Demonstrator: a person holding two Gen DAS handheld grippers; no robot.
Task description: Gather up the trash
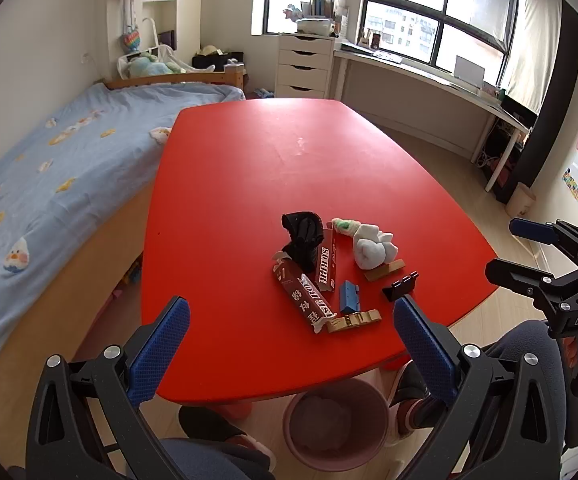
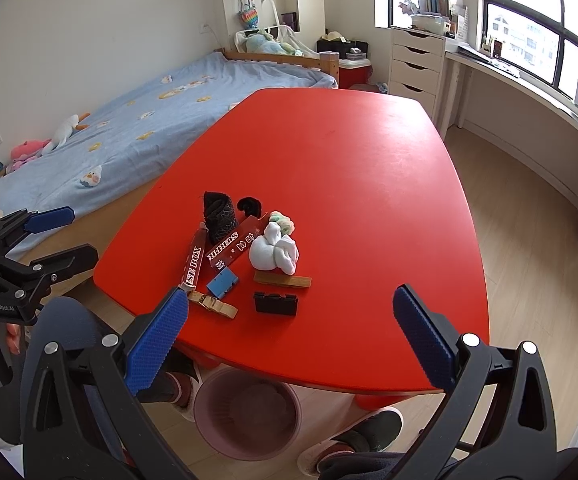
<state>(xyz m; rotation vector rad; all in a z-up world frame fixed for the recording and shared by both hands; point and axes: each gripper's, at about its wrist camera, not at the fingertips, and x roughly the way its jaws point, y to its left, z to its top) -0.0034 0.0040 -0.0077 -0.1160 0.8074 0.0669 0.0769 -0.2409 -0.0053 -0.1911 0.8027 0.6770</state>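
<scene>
Left wrist view puts the litter in a loose cluster near the front of the red table [image 1: 273,152]: two dark red wrapper boxes [image 1: 305,292] lying crossed, a crumpled black wrapper [image 1: 303,236] at their far end, a white wad of tissue or cloth [image 1: 373,250] with a pale green scrap [image 1: 345,226] just behind it, a small blue box [image 1: 349,296], a black binder clip [image 1: 401,286] and two wooden clothespins [image 1: 355,320]. Which of these count as trash is a judgement; the wrappers and the wad look the likeliest. On the floor beneath the table's near edge stands a pink bin [image 1: 337,428] with something pale already inside, so that is presumably where the pieces go. The left gripper [image 1: 289,344] hangs above the near edge with its blue-padded fingers spread wide and nothing between them; the right gripper [image 2: 291,340] is likewise spread and empty, poised over the same edge, nearer the binder clip [image 2: 276,304] and the clothespin [image 2: 213,305]. No piece is held, so the step in hand reads as the approach to a pick. The next move calls for lowering one gripper onto a single item, probably a long wrapper box [image 2: 193,264], with the fingers set across its narrow width, and without dragging the neighbours that touch it. The person's knees and slippers show below the table, beside the bin.
</scene>
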